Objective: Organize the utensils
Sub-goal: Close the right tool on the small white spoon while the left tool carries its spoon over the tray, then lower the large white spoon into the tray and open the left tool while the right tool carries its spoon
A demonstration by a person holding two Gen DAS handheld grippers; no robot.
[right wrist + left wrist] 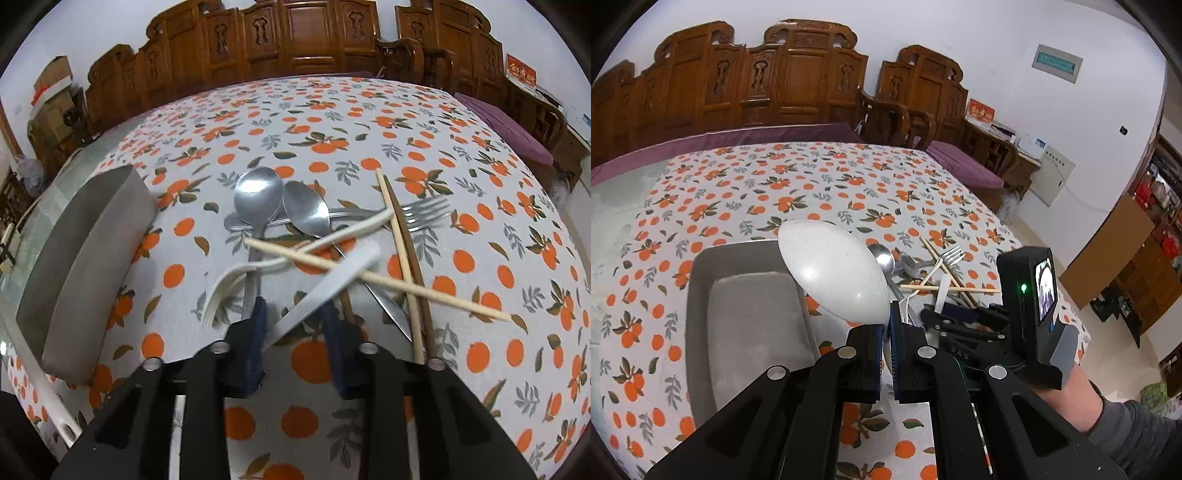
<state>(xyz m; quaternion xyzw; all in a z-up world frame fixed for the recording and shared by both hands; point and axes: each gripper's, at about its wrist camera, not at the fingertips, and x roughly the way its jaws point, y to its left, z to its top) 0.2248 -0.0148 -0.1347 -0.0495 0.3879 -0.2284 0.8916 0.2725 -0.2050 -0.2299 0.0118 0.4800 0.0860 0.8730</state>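
Pinching the white speckled spoon in the left claw near the grey tray, probably for dropping it in, while straddling the white plastic knife on the tabletop with the right claw half spread.

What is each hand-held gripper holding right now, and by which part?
Left hand-held gripper: large speckled white spoon, gripped just behind the bowl. Right hand-held gripper: straddling the white plastic knife's handle; a grip cannot be told.

In the right wrist view, the tray sits at the left of the frame; the pile of utensils lies on the tablecloth at centre, chairs behind.
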